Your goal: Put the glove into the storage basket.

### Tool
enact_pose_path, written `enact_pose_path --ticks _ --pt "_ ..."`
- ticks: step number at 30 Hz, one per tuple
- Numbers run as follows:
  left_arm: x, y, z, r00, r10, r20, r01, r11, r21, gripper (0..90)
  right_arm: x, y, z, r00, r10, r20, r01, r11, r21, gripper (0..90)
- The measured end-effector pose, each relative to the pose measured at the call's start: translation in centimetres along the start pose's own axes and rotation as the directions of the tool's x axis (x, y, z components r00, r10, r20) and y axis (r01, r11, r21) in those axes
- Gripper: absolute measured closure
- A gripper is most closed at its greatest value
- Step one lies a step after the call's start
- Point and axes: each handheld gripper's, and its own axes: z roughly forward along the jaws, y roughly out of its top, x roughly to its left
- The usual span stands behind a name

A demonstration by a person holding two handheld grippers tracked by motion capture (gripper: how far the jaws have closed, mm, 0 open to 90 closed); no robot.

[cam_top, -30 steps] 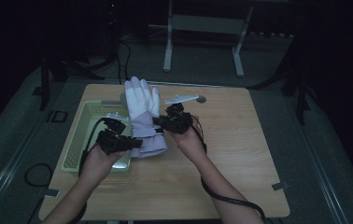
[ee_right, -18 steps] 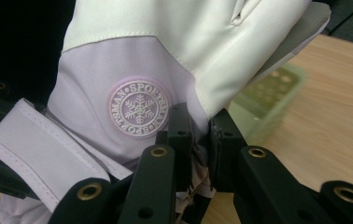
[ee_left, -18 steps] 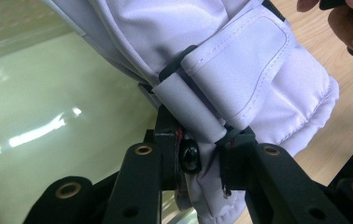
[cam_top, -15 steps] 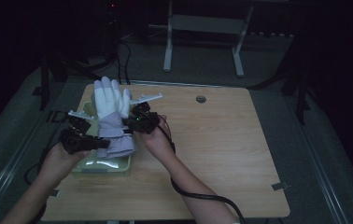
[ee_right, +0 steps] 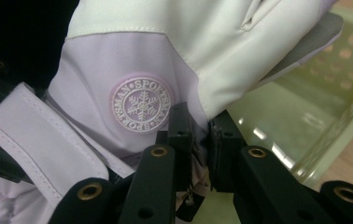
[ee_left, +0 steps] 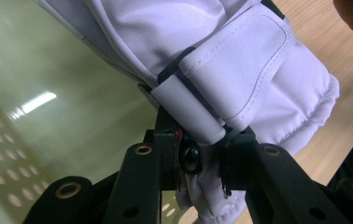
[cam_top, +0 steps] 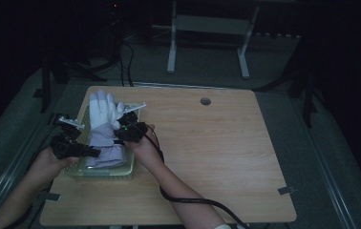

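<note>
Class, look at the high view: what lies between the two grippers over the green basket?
In the high view the white and lilac glove spans the gap between the left gripper and the right gripper, above the basket.

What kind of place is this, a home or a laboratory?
Probably a recording lab or workshop, not a home: a bare wooden table on grey carpet, dark surroundings with metal stands behind, and a person working a glove over a green basket with cabled grippers.
</note>
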Motion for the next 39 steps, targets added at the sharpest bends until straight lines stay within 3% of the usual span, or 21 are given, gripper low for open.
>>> enact_pose_path --ticks 5,9,16,20,23,28,34,37,39 --pt "0.5 -0.4 1.6 0.9981 -0.061 -0.01 0.062 0.9973 0.039 72.8 0.0 -0.9 1.6 0.9992 -0.021 0.035 0.019 0.9981 0.059 81.3" --pt "0.7 -0.5 2.5 0.9933 -0.113 -0.023 0.114 0.9905 0.077 72.8 0.2 -1.2 2.5 0.9975 -0.036 0.06 0.03 0.9946 0.099 81.2" --pt "1.8 -0.6 3.4 0.9867 -0.155 -0.049 0.16 0.9776 0.137 72.7 1.1 -1.2 4.0 0.9911 -0.074 0.111 0.056 0.9861 0.157 80.8" --pt "1.9 -0.6 3.7 0.9855 -0.158 -0.062 0.166 0.9746 0.151 71.8 1.3 -0.8 4.8 0.989 -0.073 0.128 0.046 0.9781 0.203 77.8" --pt "2.1 -0.8 4.0 0.9848 -0.149 -0.088 0.162 0.9728 0.165 68.2 1.5 -0.8 5.2 0.9875 -0.081 0.135 0.05 0.9738 0.222 70.6" --pt "2.2 -1.0 4.2 0.9826 -0.145 -0.116 0.163 0.9732 0.163 60.0 2.0 -0.9 5.6 0.9844 -0.115 0.133 0.084 0.9713 0.222 61.7" --pt "1.8 -1.1 3.9 0.9798 -0.141 -0.142 0.161 0.9778 0.135 52.7 1.8 -0.9 5.2 0.9877 -0.104 0.117 0.08 0.9778 0.193 53.6" --pt "1.3 -1.1 3.5 0.976 -0.128 -0.176 0.149 0.9824 0.113 48.6 1.7 -0.8 4.9 0.9849 -0.122 0.123 0.099 0.9785 0.181 48.7" --pt "0.8 -1.2 3.1 0.9703 -0.118 -0.211 0.14 0.9856 0.094 46.1 1.5 -0.6 4.5 0.9849 -0.132 0.112 0.114 0.9803 0.161 47.6"
